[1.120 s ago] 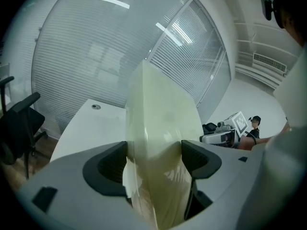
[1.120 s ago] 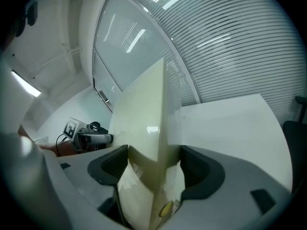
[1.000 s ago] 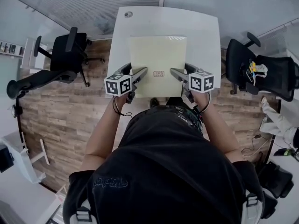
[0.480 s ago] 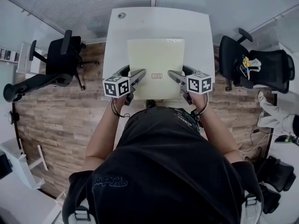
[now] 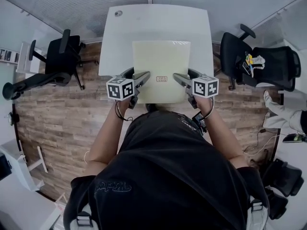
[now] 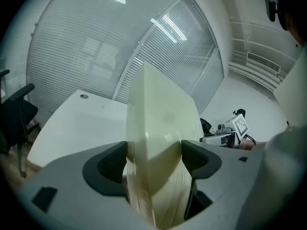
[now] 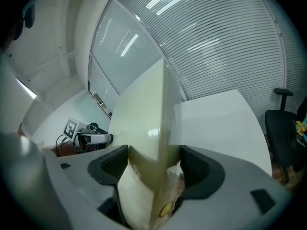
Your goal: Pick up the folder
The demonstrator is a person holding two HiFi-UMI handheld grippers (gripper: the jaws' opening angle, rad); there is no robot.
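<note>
Pale yellow flat plastic folder (image 5: 161, 68): was clamped at its near edge by left tool (image 5: 140, 79) and right tool (image 5: 181, 79), above white desk (image 5: 158, 25); grasp made, lift seemingly begun.

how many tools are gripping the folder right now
2. The left tool is shut on the folder at its near left edge, and the right tool is shut on its near right edge. No others show.
</note>
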